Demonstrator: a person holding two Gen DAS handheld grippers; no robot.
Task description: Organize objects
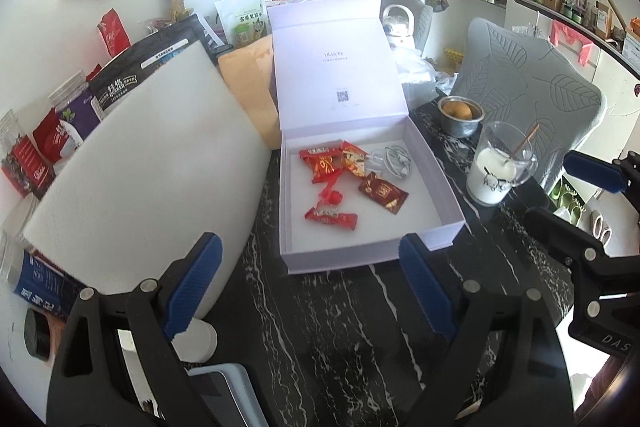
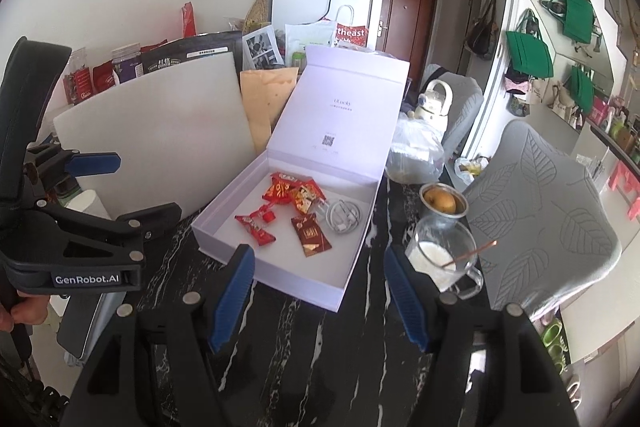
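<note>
A pale lilac gift box [image 1: 436,187] [image 2: 224,223] lies open on the black marble table [image 1: 340,327], its lid standing upright behind it. Inside are several red candy wrappers [image 1: 330,217] [image 2: 256,225] and a coiled white charger cable [image 1: 394,161] [image 2: 344,215]. My left gripper [image 1: 310,251] hovers in front of the box's near wall, open, nothing between its blue pads. My right gripper [image 2: 319,259] is also open and empty, near the box's right front corner. Each gripper shows in the other's view: the right one [image 1: 576,199] at the right edge, the left one [image 2: 132,187] at the left edge.
A glass mug of milk with a stick [image 1: 496,167] [image 2: 440,259] and a metal bowl of fruit [image 1: 460,115] stand right of the box. A white foam board [image 1: 152,167] leans on the left, snack bags behind it. A grey chair [image 1: 532,87] sits beyond the table's right edge.
</note>
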